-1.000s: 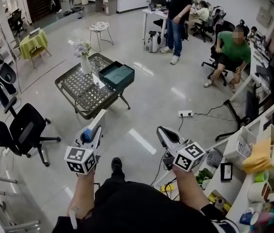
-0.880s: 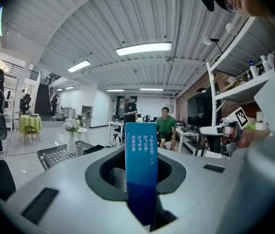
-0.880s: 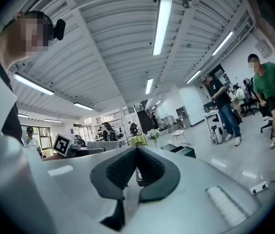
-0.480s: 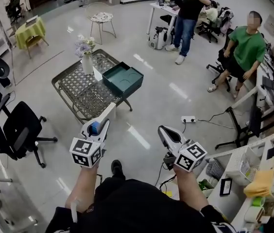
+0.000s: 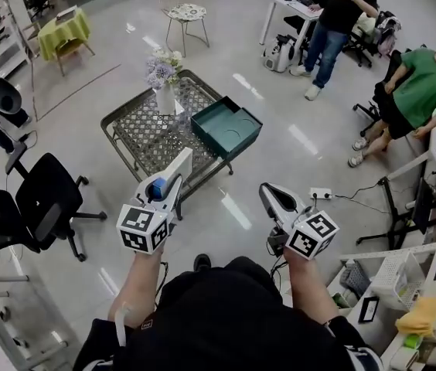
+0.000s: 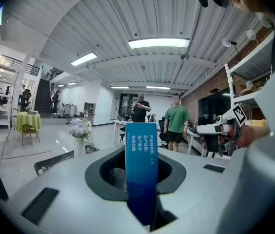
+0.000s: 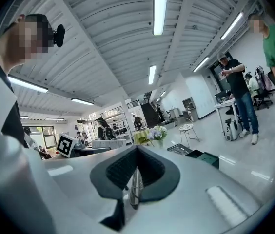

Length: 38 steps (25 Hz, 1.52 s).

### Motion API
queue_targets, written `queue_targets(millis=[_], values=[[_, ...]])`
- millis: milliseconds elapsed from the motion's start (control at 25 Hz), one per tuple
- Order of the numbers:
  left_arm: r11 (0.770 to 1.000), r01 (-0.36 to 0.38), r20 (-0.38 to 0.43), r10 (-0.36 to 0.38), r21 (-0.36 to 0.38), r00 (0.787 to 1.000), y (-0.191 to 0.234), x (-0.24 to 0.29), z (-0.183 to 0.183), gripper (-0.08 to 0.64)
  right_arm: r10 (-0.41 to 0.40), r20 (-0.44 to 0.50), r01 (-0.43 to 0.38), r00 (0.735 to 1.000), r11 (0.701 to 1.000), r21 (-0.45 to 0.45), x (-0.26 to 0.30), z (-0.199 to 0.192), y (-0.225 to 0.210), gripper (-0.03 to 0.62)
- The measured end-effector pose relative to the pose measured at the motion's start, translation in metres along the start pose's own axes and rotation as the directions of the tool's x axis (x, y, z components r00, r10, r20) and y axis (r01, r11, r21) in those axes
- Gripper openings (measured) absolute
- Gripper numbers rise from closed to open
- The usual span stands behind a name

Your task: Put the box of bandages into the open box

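**L gripper clamped on bandage box, R gripper closed & empty; open box is far ahead on the table**

**Head view:** the left gripper (image 5: 173,178) points fwd and slightly right, toward the table (image 5: 137,134). Only a small blue patch of the box of bandages (image 5: 156,190) shows between the white jaws; the rest is hidden by the gripper body. The right gripper (image 5: 274,197) is level with it, well apart, and tilts left. The open box (image 5: 226,127) is teal, square and shallow. It sits at the table's right edge, well apart from both grippers. The table top is metal mesh on a dark frame. A vase of flowers (image 5: 164,83) stands at its far side, and a black office chair (image 5: 40,207) is at left.

**Left gripper view:** the jaws are shut onto the box of bandages (image 6: 141,169). It's a flat blue carton with its long axis running along the jaws, free end pointing fwd away from the gripper. It has white print near the top, too small to read. The lower end is lost in the dark slot between the jaws. The right gripper (image 6: 220,128) shows at right, partly cut off.

**Right gripper view:** the jaws are pressed together w/ nothing between them; ribbed dark pads line the slot. The open box (image 7: 207,158) is small and far right. The marker cube (image 7: 65,145) of the left gripper is at left.
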<state>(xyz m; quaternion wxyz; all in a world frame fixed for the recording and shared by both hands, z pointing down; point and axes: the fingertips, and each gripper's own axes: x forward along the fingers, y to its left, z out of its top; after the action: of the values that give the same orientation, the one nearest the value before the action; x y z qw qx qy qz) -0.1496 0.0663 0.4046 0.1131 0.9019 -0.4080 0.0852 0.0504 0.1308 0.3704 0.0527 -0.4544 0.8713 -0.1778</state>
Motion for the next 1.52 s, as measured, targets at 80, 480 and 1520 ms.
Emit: queue_targets(millis=[80,480,1520], values=[[1.000,-0.008,0.001,0.008,-0.002,1.000,0.011,0.005,0.001,0.080,0.001,-0.014,-0.001,1.000,1.000,0.008,0.012,-0.002,-0.007,0.011],[0.999,-0.035,-0.043,0.033,-0.037,0.999,0.050,0.056,-0.004,0.081,0.022,-0.049,-0.019,0.999,0.998,0.066,0.069,-0.007,-0.063,0.011],[0.979,-0.141,-0.300,0.091,-0.149,0.950,0.133,0.308,-0.030,0.081,0.206,-0.246,-0.144,0.947,0.958,0.247,0.238,-0.007,-0.263,0.011]])
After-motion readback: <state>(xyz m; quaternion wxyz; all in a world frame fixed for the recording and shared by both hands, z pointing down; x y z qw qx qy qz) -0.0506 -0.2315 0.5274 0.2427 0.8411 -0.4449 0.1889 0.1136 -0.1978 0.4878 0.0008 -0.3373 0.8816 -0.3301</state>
